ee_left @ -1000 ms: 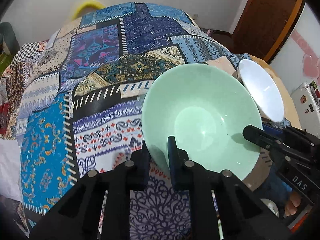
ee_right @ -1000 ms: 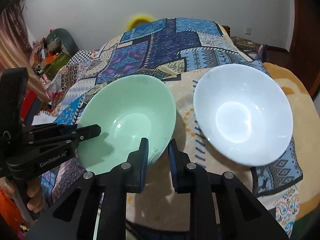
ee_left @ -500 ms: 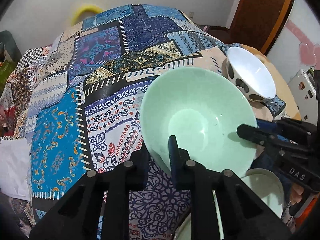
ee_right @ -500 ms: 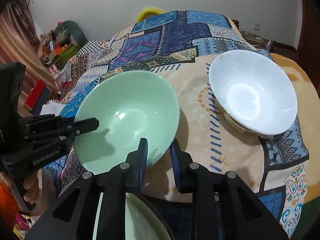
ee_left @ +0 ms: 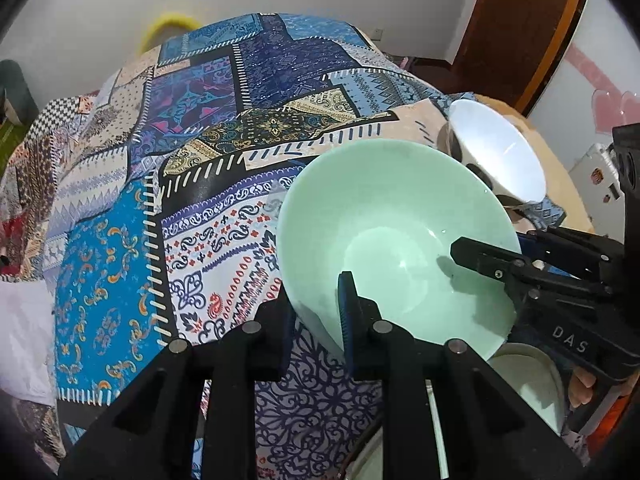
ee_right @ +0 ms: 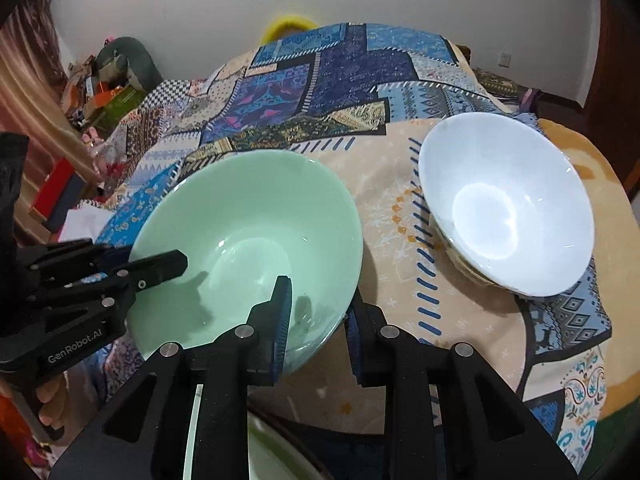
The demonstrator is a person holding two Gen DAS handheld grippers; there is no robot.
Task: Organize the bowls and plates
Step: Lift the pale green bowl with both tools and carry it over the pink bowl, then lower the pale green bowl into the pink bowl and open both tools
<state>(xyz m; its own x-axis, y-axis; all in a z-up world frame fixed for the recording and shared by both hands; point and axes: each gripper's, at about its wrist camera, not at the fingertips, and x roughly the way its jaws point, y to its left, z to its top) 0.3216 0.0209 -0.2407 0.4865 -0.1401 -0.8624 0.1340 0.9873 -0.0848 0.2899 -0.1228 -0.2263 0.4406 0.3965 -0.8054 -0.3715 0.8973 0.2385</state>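
Here, 2 tools, left tool [ee_left: 316, 316] and right tool [ee_right: 316, 320], each clamp the rim of the green bowl [ee_right: 248, 240], glazed, rigid, slippery and breakable, held above the patchwork cloth [ee_right: 392, 216], white bowl [ee_right: 504, 208] at 2 o'clock.

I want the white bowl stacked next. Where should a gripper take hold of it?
By the thin flared rim of the white bowl, at its near edge, one finger inside and one outside. It sits open side up and tilted, too wide to span.
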